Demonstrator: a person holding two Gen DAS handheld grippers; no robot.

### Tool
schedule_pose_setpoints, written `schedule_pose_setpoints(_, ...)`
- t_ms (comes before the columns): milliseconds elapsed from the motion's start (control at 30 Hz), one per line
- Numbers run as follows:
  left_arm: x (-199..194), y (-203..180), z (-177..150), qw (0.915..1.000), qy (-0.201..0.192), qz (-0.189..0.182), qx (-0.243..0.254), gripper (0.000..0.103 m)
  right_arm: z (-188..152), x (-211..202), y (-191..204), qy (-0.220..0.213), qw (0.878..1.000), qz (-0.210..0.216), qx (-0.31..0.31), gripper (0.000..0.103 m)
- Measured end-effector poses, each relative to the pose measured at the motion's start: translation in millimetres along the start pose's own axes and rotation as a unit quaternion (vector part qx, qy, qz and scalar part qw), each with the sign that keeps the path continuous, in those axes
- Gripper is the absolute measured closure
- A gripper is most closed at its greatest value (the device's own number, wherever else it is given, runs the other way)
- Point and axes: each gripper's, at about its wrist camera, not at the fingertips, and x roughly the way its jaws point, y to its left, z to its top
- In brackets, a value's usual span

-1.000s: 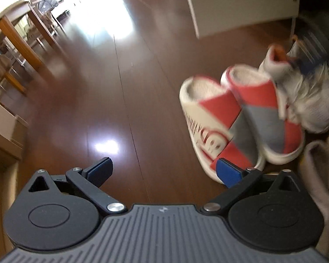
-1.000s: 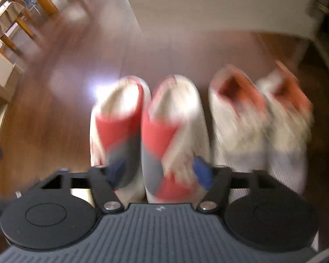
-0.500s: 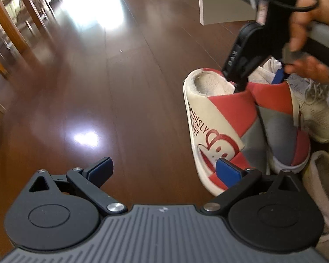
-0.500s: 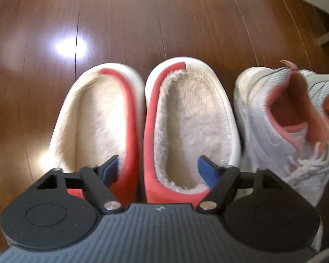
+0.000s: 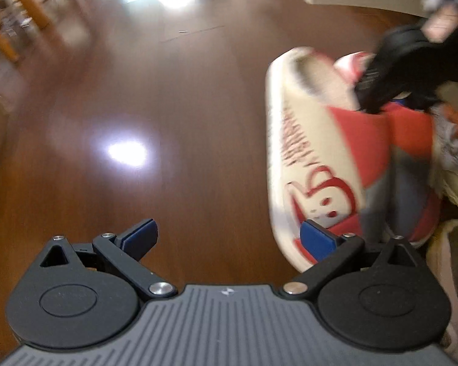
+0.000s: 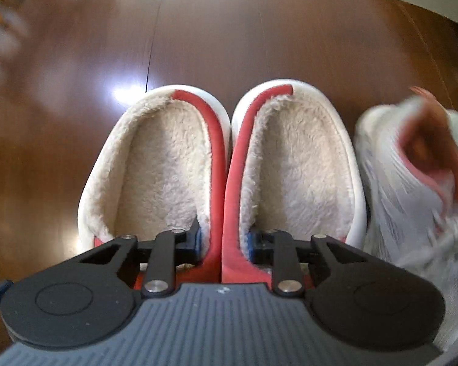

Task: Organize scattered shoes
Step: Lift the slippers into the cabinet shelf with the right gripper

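— On the dark wooden floor (image 6: 259,45), what sits in front of the right gripper (image 6: 224,239)?

— Two fleece-lined slippers, heels toward the camera and pressed side by side: the left slipper (image 6: 155,167) and the right slipper (image 6: 299,164). One finger reaches into each opening, and the jaws are clamped on the two red inner walls that touch between them.

— And beside them?

— A white mesh sneaker (image 6: 412,183) with a pink lining, just to the right of the pair (it is blurred).

— What about the left gripper (image 5: 229,238)?

— Its jaws stand wide apart, gripping nothing, with bare floor between the blue pads. Its right fingertip (image 5: 317,239) overlaps the toe of the near slipper; whether they touch, I cannot tell.

— Anything else in that view?

— The slipper's side bears a red monkey face (image 5: 320,195) and lettering. A pale shoe (image 5: 452,268) lies at the right edge, and wooden furniture legs (image 5: 30,9) stand far left.
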Motion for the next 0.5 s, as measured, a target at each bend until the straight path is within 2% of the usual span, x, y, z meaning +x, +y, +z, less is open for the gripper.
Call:
schedule_pose_setpoints(100,-42,5,9,0.9994,-0.008,0.028,0.019,0.003,-10,-50,-2,-0.029,0.999,0.015,0.041,0.081)
schedule_pose_setpoints(167,-96,4,23,0.9974,-0.017,0.040,0.058,0.003,-15,-103,-3,-0.049,0.996,0.018,0.077,0.081)
schedule_pose_setpoints(200,-110,3,27,0.9968,-0.019,0.037,0.069,0.003,-16,-122,-5,-0.053,0.994,0.018,0.096,0.081)
schedule_pose_setpoints(300,-186,-12,50,0.9923,-0.032,-0.001,0.120,0.003,-22,-203,-18,-0.068,0.982,0.011,0.175,0.081)
schedule_pose_setpoints(333,-227,-25,65,0.9888,-0.036,-0.029,0.142,0.003,-24,-231,-24,-0.075,0.977,0.007,0.201,0.081)
schedule_pose_setpoints(400,-267,-38,79,0.9844,-0.041,-0.064,0.159,0.003,-31,-308,-41,-0.102,0.958,-0.010,0.267,0.081)
schedule_pose_setpoints(500,-326,-64,103,0.9741,-0.061,-0.113,0.186,0.003,-37,-396,-57,-0.146,0.935,-0.043,0.320,0.081)
